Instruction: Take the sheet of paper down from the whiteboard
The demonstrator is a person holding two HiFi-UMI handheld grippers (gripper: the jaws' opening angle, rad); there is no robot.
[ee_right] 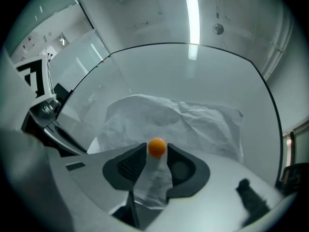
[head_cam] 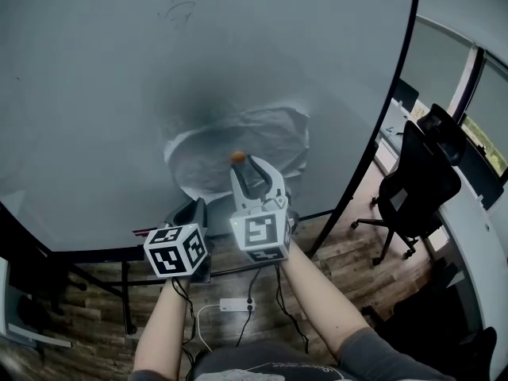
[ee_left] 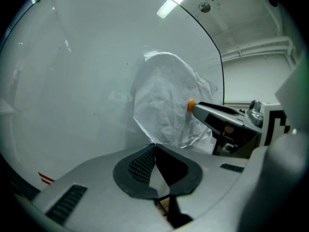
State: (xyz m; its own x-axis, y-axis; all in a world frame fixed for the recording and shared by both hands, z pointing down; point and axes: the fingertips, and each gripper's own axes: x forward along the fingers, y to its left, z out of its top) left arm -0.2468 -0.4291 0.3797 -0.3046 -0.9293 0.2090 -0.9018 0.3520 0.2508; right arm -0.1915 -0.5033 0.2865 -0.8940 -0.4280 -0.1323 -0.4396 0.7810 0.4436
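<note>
Head view: R claw (head_cam: 247,167) higher, at magnet (head_cam: 237,157); L claw (head_cam: 194,207) pinches sheet (head_cam: 258,137).

whiteboard (head_cam: 119,94), crumpled paper (head_cam: 270,137), orange magnet (head_cam: 237,157)

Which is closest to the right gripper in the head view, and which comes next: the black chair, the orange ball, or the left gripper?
1. Orange ball: right at the right gripper's tips, on the paper.
2. Left gripper: just beside it, to the left and lower.
3. Black chair: far off to the right, past the whiteboard.
</note>
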